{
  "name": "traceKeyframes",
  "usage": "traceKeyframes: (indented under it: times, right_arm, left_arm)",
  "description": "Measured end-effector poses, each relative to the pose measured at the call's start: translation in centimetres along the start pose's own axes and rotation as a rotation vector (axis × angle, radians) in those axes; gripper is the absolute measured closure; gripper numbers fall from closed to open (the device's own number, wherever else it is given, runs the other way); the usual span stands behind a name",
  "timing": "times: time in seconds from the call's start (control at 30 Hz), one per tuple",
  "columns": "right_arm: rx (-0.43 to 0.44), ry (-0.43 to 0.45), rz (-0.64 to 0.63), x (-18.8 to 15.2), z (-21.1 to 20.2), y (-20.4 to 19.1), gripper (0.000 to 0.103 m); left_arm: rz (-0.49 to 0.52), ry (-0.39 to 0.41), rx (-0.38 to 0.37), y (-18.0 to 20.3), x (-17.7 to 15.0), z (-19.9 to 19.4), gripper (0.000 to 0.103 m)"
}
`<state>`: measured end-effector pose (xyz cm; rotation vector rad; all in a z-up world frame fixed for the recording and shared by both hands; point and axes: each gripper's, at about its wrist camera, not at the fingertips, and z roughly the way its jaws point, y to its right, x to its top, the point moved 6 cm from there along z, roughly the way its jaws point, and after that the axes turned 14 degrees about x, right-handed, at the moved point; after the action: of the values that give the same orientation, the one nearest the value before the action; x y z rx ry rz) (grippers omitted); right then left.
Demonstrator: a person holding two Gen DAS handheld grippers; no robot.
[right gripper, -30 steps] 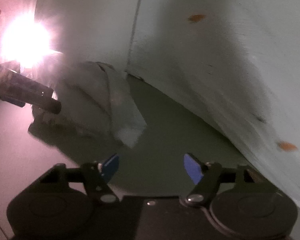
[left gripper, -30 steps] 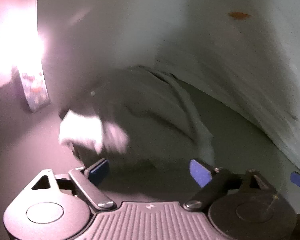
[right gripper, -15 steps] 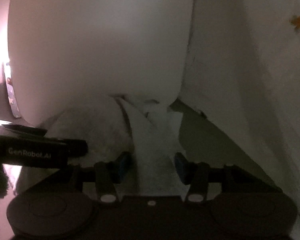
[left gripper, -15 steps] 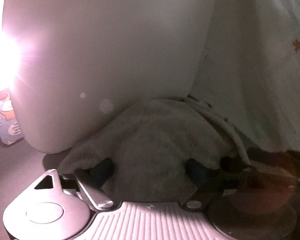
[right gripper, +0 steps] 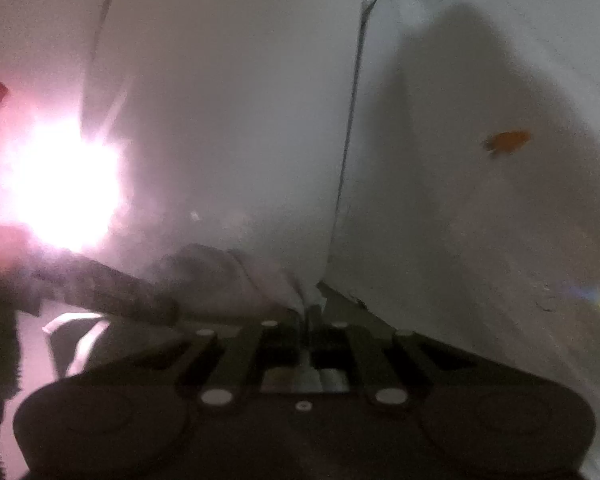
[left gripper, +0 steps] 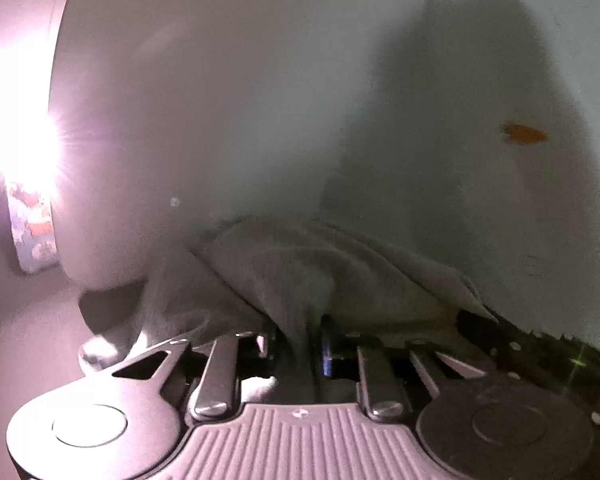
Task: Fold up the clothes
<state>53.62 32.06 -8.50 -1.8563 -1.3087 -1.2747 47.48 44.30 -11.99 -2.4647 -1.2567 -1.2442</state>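
Pinching the grey cloth (left gripper: 300, 280) near its front edge, the left gripper (left gripper: 298, 344) is closing on a bunched fold, while the right gripper (right gripper: 306, 316) is clamped tight on a thin edge beside the white panel (right gripper: 240, 120). The cloth lies low ahead of both grippers, against the panel. With so little fabric in the right jaws, a hard pull could slip it free, and uneven pulling would skew the fold.

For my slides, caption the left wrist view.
Left gripper closing on a bunched fold of grey cloth, lamp glare at the left.
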Motion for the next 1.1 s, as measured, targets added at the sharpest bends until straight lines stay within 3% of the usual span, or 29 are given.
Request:
traceKeyframes:
  times: [0.07,0.17,0.37,0.43,0.5,0.53,0.63,0.7,0.73,0.8,0.97,1.0,1.1]
  right_arm:
    - [-0.035,0.024,0.02,-0.2,-4.6,0.7,0.1]
    - [-0.101,0.053,0.026,-0.8,-12.2,1.8,0.1]
    - [-0.311,0.067,0.154,-4.7,-29.3,4.4,0.1]
    - [-0.407,0.026,0.229,-7.6,-34.5,5.6,0.1]
    - [-0.507,-0.041,0.314,-11.2,-39.3,6.9,0.098]
    - [-0.57,-0.115,0.365,-13.7,-41.5,7.8,0.097]
    - [-0.707,-0.31,0.456,-19.7,-45.4,9.4,0.085]
    - [-0.747,-0.341,0.476,-21.7,-47.6,9.5,0.061]
    - [-0.747,-0.339,0.477,-22.0,-48.3,9.3,0.057]
    - [-0.747,-0.331,0.472,-22.7,-48.2,9.2,0.053]
    - [-0.676,-0.352,0.467,-22.1,-42.0,8.1,0.04]
    - [-0.647,-0.358,0.468,-21.6,-40.4,8.0,0.033]
    - [-0.525,-0.408,0.432,-21.4,-35.0,7.1,0.025]
  left_arm:
    - [0.009,-0.004,-0.06,1.9,-0.8,-3.4,0.087]
    - [0.107,0.017,-0.16,5.7,-3.6,-10.2,0.088]
    - [0.329,-0.075,-0.416,15.0,-13.4,-22.7,0.084]
    - [0.444,-0.144,-0.52,18.1,-17.7,-26.1,0.076]
    - [0.525,-0.238,-0.608,20.5,-22.0,-28.4,0.061]
    - [0.552,-0.282,-0.637,21.3,-23.7,-29.1,0.053]
    - [0.591,-0.38,-0.667,22.7,-27.1,-29.4,0.046]
    - [0.573,-0.402,-0.635,22.9,-27.3,-28.4,0.033]
    - [0.557,-0.4,-0.603,22.8,-26.8,-27.4,0.027]
    - [0.539,-0.384,-0.52,22.5,-25.9,-24.6,0.026]
    - [0.501,-0.327,-0.192,19.0,-20.1,-16.0,0.023]
    - [0.473,-0.338,-0.169,18.4,-19.3,-14.4,0.022]
    - [0.369,-0.427,-0.177,16.3,-16.7,-9.0,0.021]
